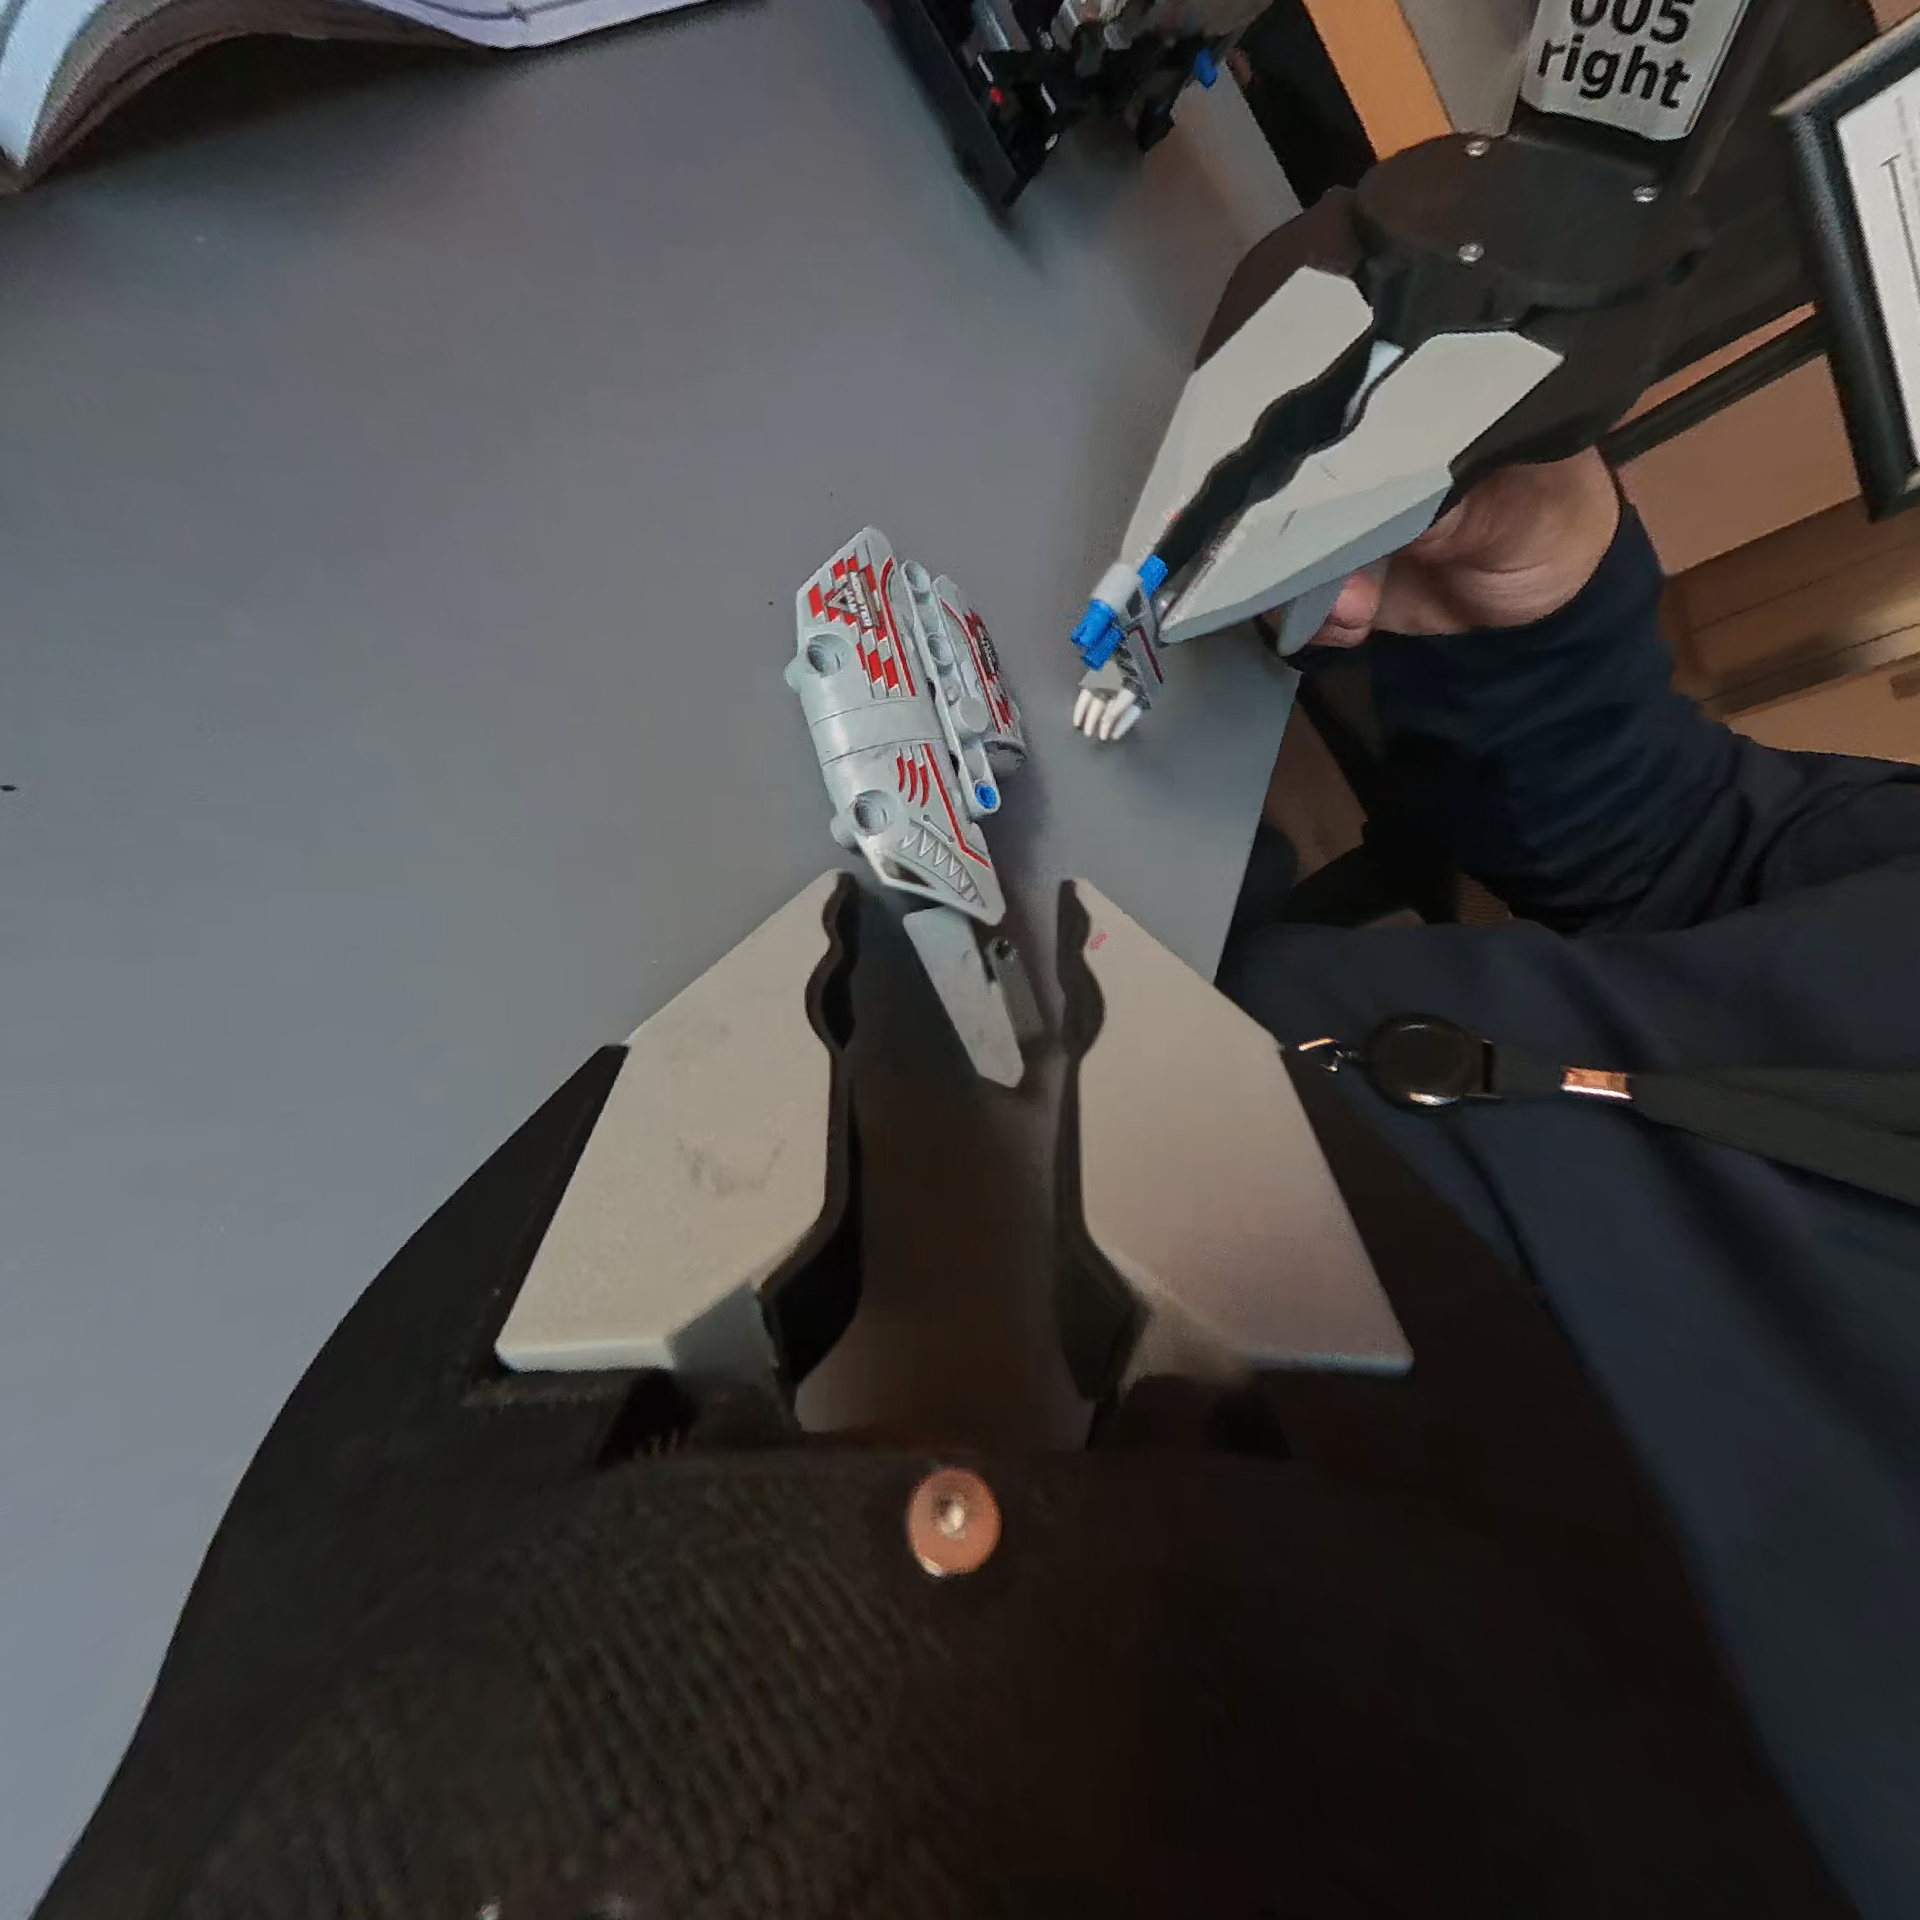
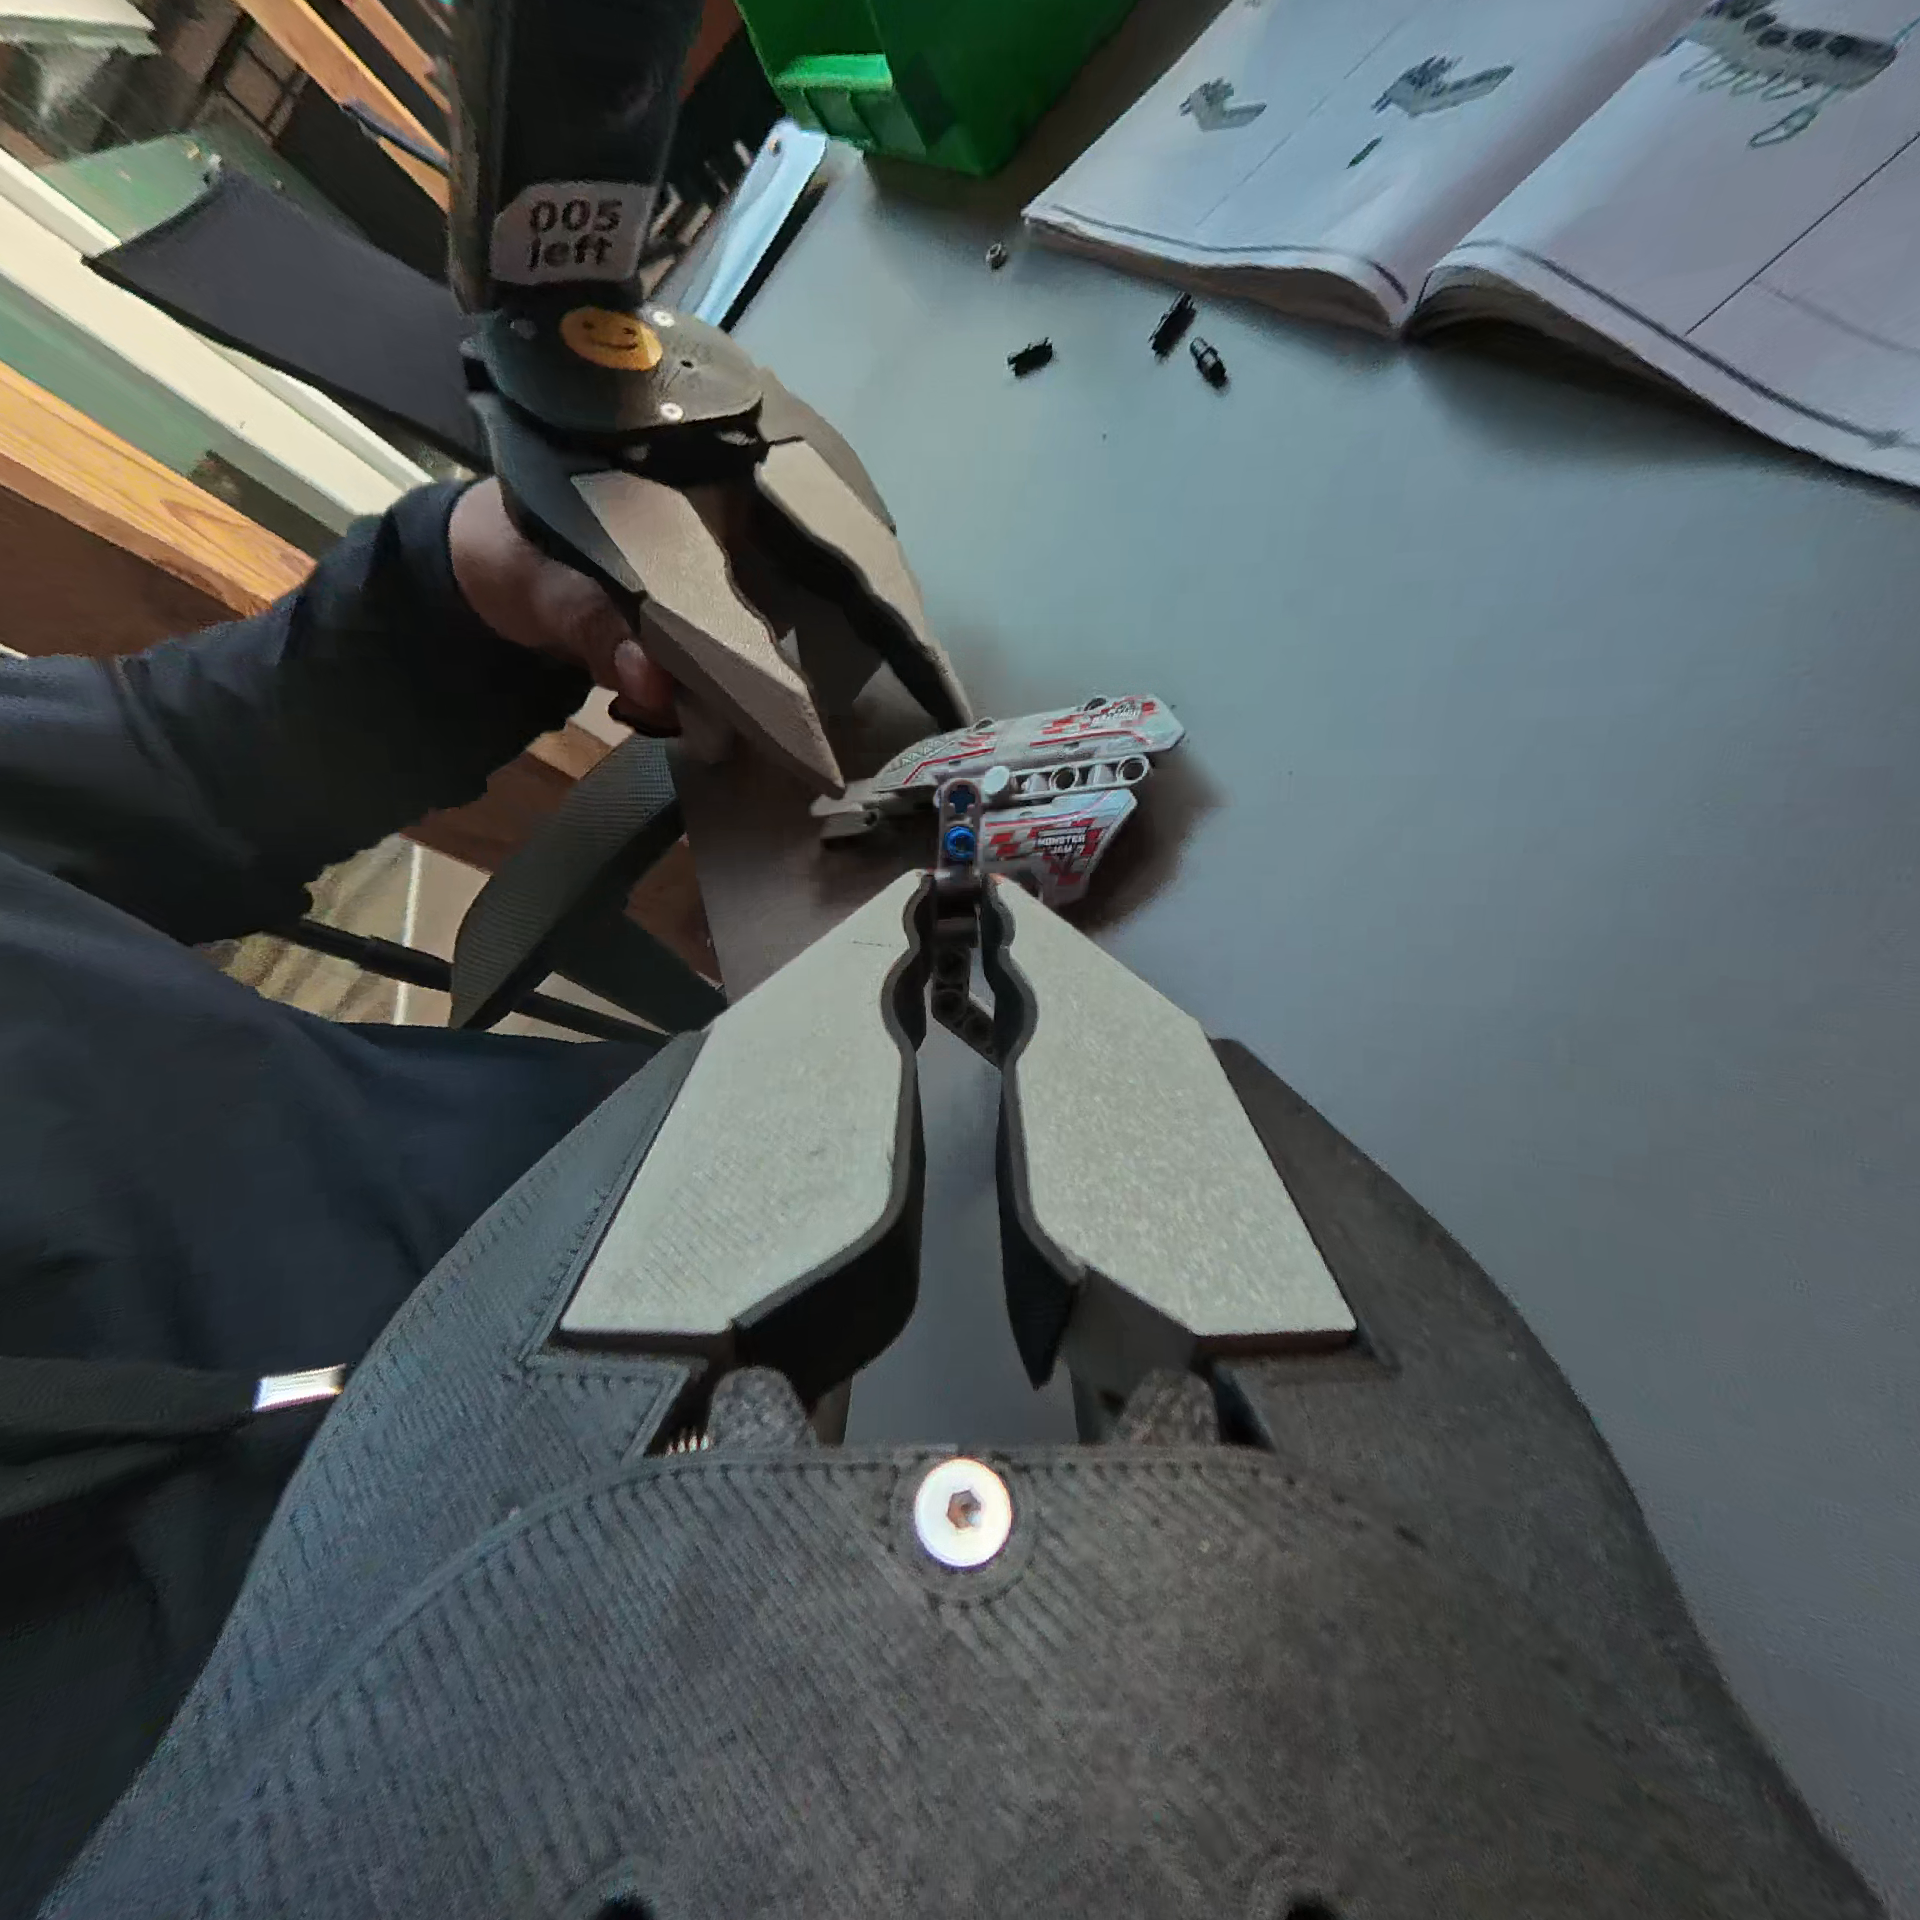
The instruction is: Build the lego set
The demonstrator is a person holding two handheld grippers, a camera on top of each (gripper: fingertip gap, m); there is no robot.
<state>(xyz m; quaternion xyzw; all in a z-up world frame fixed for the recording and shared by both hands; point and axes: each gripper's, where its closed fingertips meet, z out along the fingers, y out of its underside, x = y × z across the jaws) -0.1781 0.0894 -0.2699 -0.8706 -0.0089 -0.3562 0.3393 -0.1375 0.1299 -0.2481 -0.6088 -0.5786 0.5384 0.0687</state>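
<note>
A grey Lego body [image 1: 899, 707] with red and white stickers lies on the dark grey table [image 1: 416, 623]; it also shows in the right wrist view [image 2: 1039, 753]. Its narrow grey tail [image 1: 971, 987] reaches in between the fingers of my left gripper [image 1: 956, 899], which is open and does not pinch it. My right gripper [image 2: 958, 896] is shut on a small sub-assembly [image 2: 958, 831] of a dark beam with blue pins. In the left wrist view this sub-assembly [image 1: 1117, 644] also has a white claw piece and hangs just right of the body. The left gripper [image 2: 894, 750] stands open over the body's tail end.
An open instruction booklet [image 2: 1558, 208] lies at the far side, with three small black pins [image 2: 1174, 322] loose near it. A green bin [image 2: 935, 73] stands behind. A black tray of parts [image 1: 1039, 94] sits at the back. The table edge [image 1: 1252, 831] runs close to the body, beside the person's dark sleeve [image 1: 1558, 779]. Tip to tip, the grippers are about 7 cm apart.
</note>
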